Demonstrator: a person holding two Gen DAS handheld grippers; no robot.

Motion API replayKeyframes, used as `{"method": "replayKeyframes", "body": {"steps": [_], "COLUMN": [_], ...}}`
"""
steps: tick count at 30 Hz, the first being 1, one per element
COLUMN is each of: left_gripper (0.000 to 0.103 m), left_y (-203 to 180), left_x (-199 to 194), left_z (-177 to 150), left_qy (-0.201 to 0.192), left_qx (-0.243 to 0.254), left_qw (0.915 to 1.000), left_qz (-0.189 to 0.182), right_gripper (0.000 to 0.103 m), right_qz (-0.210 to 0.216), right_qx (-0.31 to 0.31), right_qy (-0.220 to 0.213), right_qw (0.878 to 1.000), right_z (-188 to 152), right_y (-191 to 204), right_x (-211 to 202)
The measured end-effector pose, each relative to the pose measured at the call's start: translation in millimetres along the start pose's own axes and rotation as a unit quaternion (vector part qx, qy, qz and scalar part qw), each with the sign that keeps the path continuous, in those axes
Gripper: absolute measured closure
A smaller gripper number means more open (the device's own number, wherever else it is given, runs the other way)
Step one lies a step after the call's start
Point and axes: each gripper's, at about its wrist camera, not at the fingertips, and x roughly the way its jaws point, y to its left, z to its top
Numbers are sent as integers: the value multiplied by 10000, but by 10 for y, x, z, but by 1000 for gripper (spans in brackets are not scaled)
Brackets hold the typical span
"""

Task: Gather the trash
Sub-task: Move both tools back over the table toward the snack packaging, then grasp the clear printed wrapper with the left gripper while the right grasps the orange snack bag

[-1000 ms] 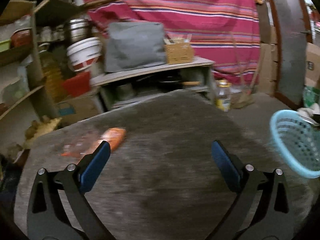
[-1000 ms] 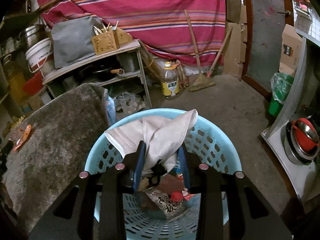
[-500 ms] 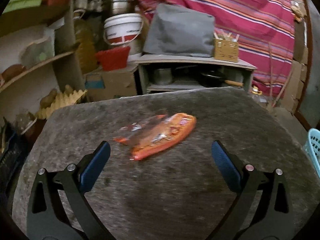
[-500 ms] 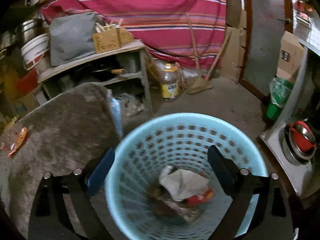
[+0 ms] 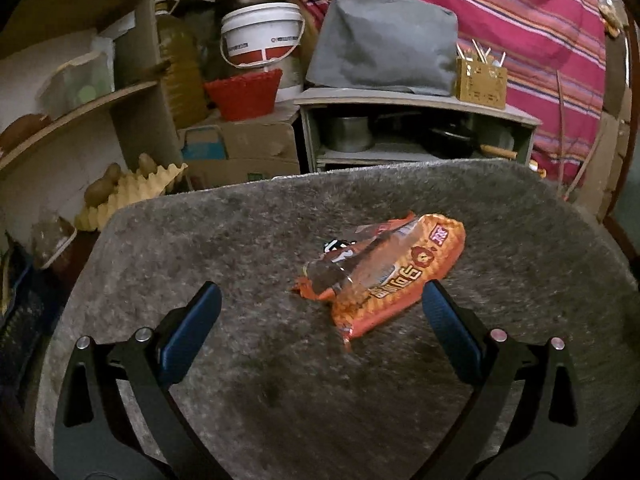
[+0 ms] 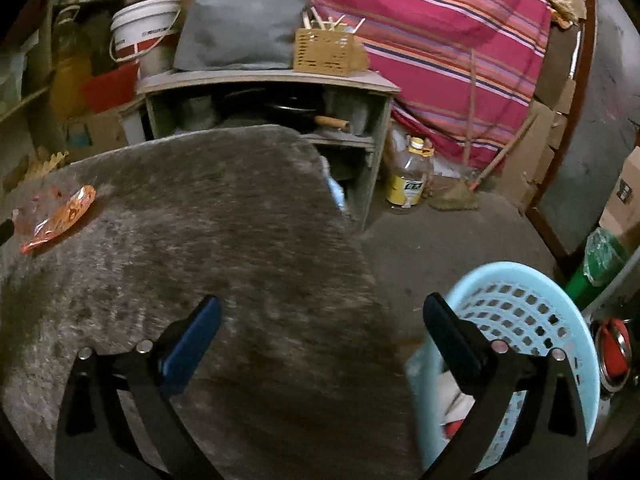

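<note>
Grey fuzzy table (image 5: 248, 392), cluttered storeroom, striped curtain (image 6: 420, 12) behind.
Orange wrapper (image 5: 392, 276) on table; blue basket (image 6: 532, 312) beside it; left gripper (image 5: 320, 320) and right gripper (image 6: 320, 332) wide, empty.

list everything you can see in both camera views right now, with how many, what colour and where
snack wrapper: one, orange, lying on the grey table
table: one, grey fuzzy top
basket: one, light blue, on the floor right of the table, trash inside
bucket: one, white and red, back shelving
red basket: one, below the bucket
oil bottle: one, clear with yellow label, on the floor
striped cloth: one, red, hanging behind
left claw: open, nearing the wrapper
right claw: open, empty
</note>
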Motion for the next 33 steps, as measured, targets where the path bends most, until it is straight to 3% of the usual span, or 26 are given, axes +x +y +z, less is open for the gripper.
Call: {"method": "replayKeyframes", "body": {"steps": [9, 11, 16, 21, 28, 33], "left_gripper": [21, 29, 64, 82, 83, 83], "left_y": [-2, -38, -57, 50, 389, 825], "left_x": [276, 331, 407, 300, -18, -173], "left_z": [32, 48, 42, 61, 72, -4], "left_qy": [204, 252, 342, 154, -202, -220], "left_qx": [246, 396, 524, 457, 379, 277], "left_qw": [9989, 9979, 9962, 9969, 9989, 9992], "left_qz": [-356, -446, -599, -621, -169, 203], "right_gripper": [4, 4, 4, 4, 4, 4], "right_qz": [265, 280, 378, 447, 593, 706], "right_qx": [23, -60, -243, -334, -528, -739], "right_qy": [251, 305, 427, 454, 321, 241], "right_qw": [9993, 9991, 9981, 9974, 9963, 9945], "right_z": [157, 168, 188, 212, 243, 258], "right_y": [359, 462, 691, 844, 1209, 1595], "right_x": [247, 312, 414, 419, 274, 183]}}
